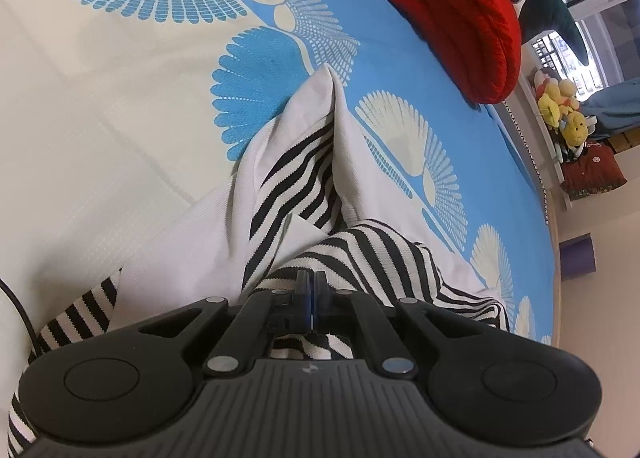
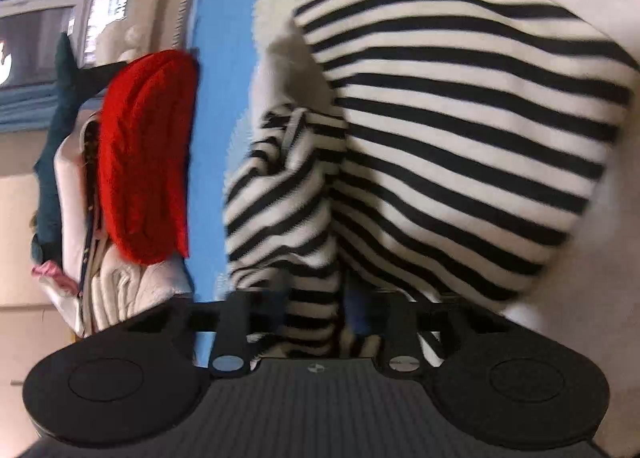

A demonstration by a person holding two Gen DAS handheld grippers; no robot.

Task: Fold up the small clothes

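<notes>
Left gripper (image 1: 311, 283) pinches striped garment (image 1: 296, 178); right gripper (image 2: 316, 306) spread around fabric (blurred). Fold unfinished: cloth bunched on bedspread (image 1: 120, 98).

One striped garment (image 1: 384, 258), one red garment (image 1: 452, 14), two tongs (image 1: 311, 282), one bedspread (image 1: 100, 98).

Both wrist views closely overlook the striped garment (image 1: 360, 254).

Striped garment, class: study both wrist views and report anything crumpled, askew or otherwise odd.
The striped garment is bunched on the bedspread, its white inner side showing. The left gripper pinches it; the right view is motion-blurred.
</notes>
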